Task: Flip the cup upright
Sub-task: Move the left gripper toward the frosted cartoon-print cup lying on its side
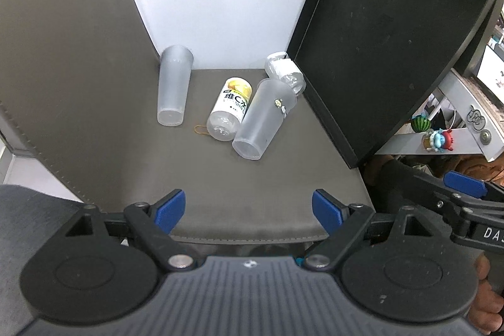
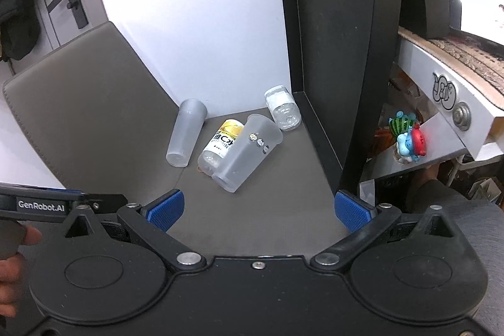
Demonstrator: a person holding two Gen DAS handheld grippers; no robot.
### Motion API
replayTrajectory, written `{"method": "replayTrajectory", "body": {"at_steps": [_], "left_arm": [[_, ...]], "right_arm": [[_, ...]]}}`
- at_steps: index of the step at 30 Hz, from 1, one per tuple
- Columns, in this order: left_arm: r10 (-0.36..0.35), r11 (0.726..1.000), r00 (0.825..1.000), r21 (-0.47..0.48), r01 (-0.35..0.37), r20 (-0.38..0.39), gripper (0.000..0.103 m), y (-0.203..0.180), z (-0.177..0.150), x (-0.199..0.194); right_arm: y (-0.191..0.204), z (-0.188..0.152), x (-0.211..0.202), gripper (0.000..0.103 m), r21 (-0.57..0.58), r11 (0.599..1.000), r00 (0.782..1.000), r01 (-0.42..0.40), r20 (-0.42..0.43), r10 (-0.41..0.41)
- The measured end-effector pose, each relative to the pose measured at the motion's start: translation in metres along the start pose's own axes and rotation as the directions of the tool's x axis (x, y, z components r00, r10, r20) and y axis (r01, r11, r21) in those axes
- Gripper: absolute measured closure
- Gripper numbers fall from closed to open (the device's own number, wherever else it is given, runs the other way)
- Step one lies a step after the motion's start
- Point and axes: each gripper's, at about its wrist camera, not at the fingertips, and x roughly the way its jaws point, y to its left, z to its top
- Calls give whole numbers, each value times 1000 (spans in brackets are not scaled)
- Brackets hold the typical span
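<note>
Two frosted clear plastic cups lie on their sides on a grey chair seat. The plain cup lies at the left near the backrest, its base toward me. The stickered cup lies right of a yellow-labelled bottle. The same plain cup, stickered cup and bottle show in the right wrist view. My left gripper is open and empty above the seat's front edge. My right gripper is open and empty, further right.
A small clear bottle lies in the back corner against a black box panel at the right. The grey backrest stands at the left. A white desk with toy figures is at the right.
</note>
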Motion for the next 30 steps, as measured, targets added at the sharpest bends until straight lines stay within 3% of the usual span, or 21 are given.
{"method": "replayTrajectory", "body": {"at_steps": [10, 20, 30], "left_arm": [[-6, 1000, 999, 17, 7, -42, 16, 4, 24, 33], [-2, 999, 997, 53, 7, -79, 16, -5, 46, 70], [13, 996, 993, 93, -3, -116, 17, -11, 68, 105]], "right_arm": [[-9, 8, 25, 0, 42, 999, 1000, -6, -7, 6], [-25, 15, 52, 0, 150, 988, 999, 37, 17, -40], [-28, 21, 82, 0, 220, 973, 997, 75, -35, -69]]}}
